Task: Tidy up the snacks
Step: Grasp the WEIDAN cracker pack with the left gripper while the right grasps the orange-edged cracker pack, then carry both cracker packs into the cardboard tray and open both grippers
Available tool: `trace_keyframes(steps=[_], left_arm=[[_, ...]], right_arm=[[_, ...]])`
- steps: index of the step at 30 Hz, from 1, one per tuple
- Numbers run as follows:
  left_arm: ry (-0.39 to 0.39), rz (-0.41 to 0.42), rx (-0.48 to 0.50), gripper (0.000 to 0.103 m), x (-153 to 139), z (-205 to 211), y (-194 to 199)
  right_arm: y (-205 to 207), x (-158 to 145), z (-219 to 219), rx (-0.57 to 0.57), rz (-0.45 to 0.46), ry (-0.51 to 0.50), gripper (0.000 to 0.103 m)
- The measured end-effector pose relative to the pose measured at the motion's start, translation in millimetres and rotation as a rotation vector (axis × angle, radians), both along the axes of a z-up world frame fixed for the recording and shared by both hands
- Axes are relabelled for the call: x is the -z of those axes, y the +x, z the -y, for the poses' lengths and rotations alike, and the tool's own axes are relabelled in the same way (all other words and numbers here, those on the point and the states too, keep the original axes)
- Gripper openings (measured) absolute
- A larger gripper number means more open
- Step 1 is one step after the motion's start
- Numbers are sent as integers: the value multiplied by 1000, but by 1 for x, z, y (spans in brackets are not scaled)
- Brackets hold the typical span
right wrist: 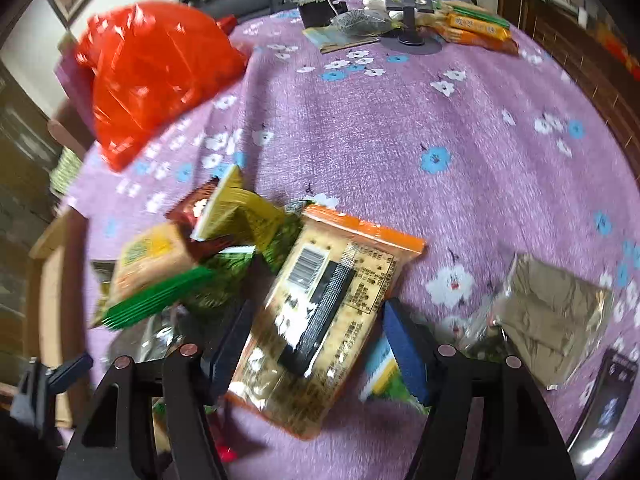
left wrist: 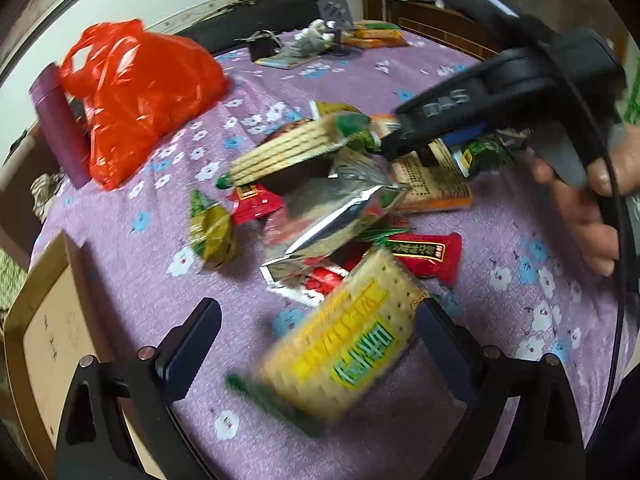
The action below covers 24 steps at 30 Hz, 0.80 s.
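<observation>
Soft even daylight, heavy motion blur, fisheye-warped dark edges

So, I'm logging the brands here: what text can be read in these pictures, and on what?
"D4S", roughly, upside down and uncertain: on the body of the right gripper.
Green and yellow cracker pack: large Chinese characters, too blurred to read.
Red packet: black label band, too small to read.
Orange-edged cracker pack: barcode and fine print, too small to read.

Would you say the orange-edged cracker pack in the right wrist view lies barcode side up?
Yes, the orange-edged cracker pack shows its printed barcode and text panel facing the camera on the purple cloth.
</observation>
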<state>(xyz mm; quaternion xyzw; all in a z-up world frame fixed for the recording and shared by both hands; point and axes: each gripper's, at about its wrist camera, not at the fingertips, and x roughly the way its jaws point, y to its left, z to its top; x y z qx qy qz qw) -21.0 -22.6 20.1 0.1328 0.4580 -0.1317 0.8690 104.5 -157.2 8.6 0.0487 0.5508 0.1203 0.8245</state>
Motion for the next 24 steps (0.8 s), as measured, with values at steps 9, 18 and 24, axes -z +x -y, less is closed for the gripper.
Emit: trace_keyframes(steps=[9, 18, 24], left_arm=[[-58, -81, -27, 80, 19, 8, -9], [-161, -73, -150, 45, 9, -9, -21], [-204, -25, -186, 45, -13, -19, -27]], right_arm=[[-16, 3, -11, -111, 51, -177, 61], [-50, -5, 11, -131, 91, -49, 58], [-69, -18, 23, -125, 128, 15, 57]])
